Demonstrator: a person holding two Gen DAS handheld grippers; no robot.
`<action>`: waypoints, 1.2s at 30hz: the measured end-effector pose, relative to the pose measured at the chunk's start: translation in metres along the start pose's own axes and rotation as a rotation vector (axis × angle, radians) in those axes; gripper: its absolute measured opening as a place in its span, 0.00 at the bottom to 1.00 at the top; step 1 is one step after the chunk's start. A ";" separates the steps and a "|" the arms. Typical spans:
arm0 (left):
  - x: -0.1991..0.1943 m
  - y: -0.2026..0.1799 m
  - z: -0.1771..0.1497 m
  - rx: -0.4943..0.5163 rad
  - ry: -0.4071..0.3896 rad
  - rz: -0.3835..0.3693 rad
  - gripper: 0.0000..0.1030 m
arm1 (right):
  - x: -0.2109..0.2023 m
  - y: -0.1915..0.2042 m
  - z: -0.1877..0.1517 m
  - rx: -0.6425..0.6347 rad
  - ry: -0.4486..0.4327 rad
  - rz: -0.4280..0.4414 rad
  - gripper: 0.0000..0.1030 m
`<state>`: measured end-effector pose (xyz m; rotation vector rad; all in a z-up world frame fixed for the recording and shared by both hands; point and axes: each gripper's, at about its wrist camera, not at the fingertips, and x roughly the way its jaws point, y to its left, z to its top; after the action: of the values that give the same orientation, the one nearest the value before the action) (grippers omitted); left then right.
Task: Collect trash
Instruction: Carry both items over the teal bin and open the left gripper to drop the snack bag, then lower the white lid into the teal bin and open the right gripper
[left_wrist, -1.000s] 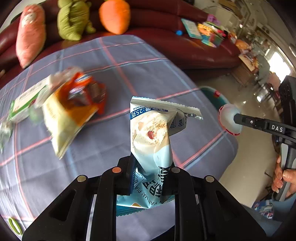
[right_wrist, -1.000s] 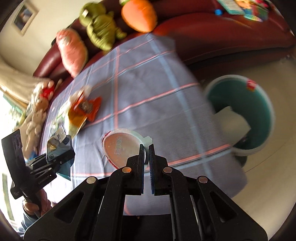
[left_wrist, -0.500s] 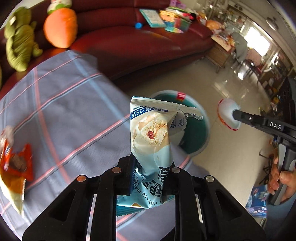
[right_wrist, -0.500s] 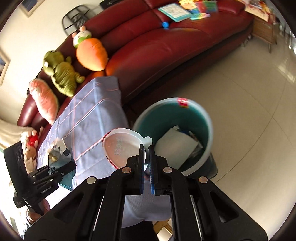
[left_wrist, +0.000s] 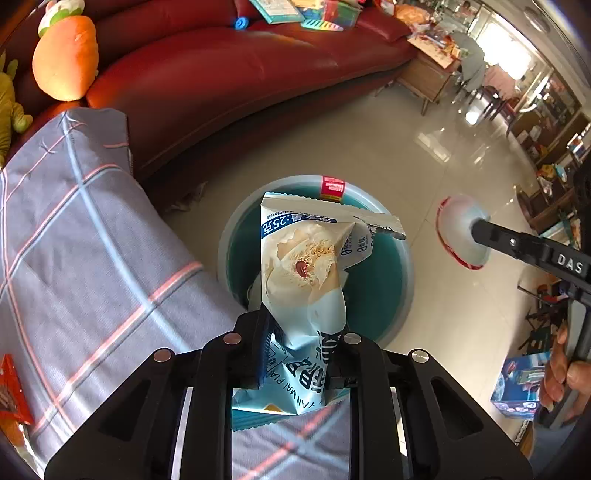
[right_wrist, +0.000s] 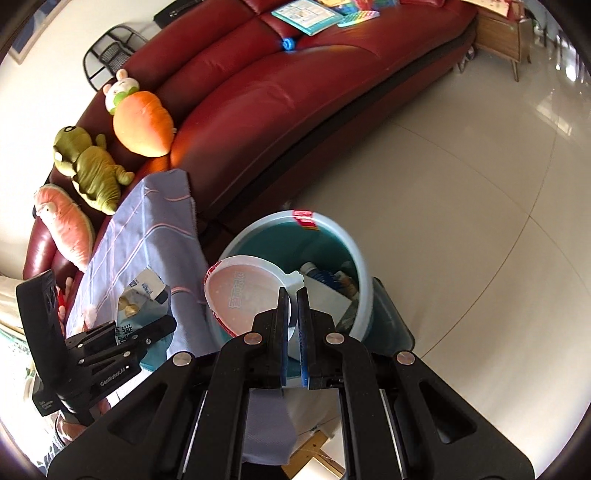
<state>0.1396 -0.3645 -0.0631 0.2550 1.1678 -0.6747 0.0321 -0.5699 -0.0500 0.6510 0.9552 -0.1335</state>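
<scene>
Both grippers grip trash above the bin (left_wrist: 404, 258): left (left_wrist: 299, 343) a wrapper (left_wrist: 303, 273), right (right_wrist: 292, 317) a lid (right_wrist: 243, 295).

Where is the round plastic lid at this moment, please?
The round plastic lid is pinched by its edge in the right gripper, held over the near rim of the teal trash bin on the floor beside the checked tablecloth.

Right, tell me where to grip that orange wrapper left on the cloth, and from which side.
Only a corner of the orange wrapper shows, lying flat on the cloth at the left wrist view's edge. Best guess: come from above and pinch a raised, crinkled edge rather than the flat middle. Both tongs are full now.
</scene>
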 end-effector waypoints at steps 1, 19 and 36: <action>0.004 0.001 0.003 -0.004 0.003 0.002 0.27 | 0.002 -0.002 0.002 0.003 0.004 -0.003 0.05; 0.005 0.021 -0.008 -0.061 -0.012 0.004 0.91 | 0.032 0.011 0.011 -0.026 0.051 -0.027 0.05; -0.015 0.062 -0.024 -0.141 -0.032 -0.009 0.91 | 0.060 0.051 0.017 -0.064 0.086 -0.049 0.68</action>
<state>0.1558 -0.2985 -0.0688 0.1196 1.1806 -0.5992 0.0991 -0.5285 -0.0677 0.5788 1.0544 -0.1187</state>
